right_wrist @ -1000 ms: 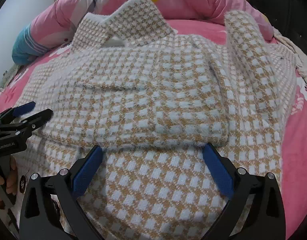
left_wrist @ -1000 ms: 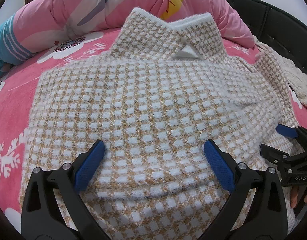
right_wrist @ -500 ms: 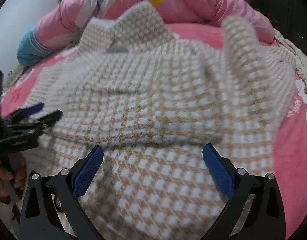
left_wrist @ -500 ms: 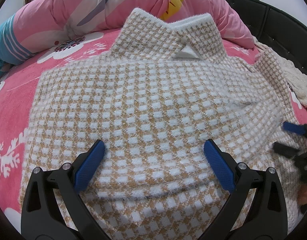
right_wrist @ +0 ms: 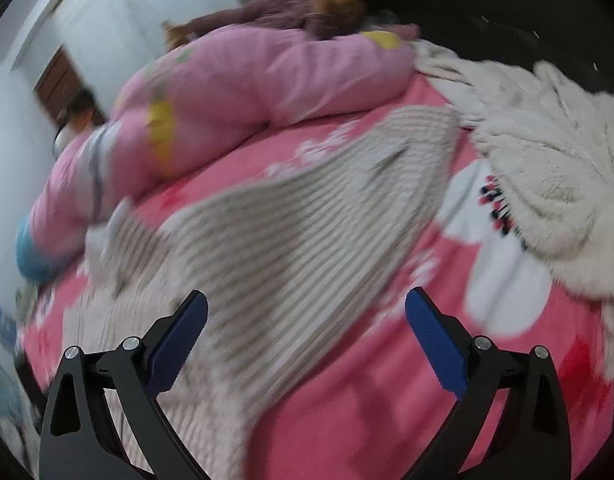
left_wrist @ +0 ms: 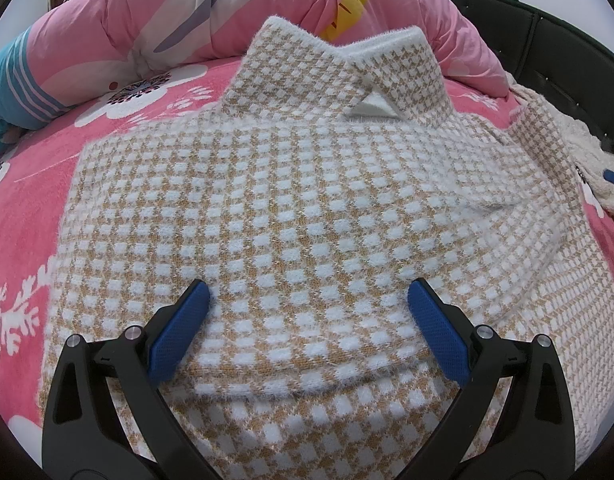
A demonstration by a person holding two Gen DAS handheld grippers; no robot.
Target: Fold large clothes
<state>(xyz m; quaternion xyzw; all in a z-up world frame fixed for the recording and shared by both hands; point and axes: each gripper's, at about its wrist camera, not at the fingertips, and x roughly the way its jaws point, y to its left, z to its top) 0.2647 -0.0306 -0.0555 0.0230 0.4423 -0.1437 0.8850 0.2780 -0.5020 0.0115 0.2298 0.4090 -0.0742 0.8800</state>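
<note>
The right gripper (right_wrist: 307,336) swings off toward the bed's far side — jaws apart, empty — as the left gripper (left_wrist: 309,320), also spread, hovers over the half-folded checked sweater (left_wrist: 307,200) on the pink bedspread (left_wrist: 23,208).

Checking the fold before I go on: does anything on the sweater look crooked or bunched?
Yes: the sweater has a raised crease near its right sleeve, which lies folded in at a slant, not flat.

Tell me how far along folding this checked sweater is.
Done: one sleeve looks folded across the checked sweater, collar up. In hand: nothing; left gripper and right gripper are open. Left: apparently the right-side sleeve and the lengthwise folds.
</note>
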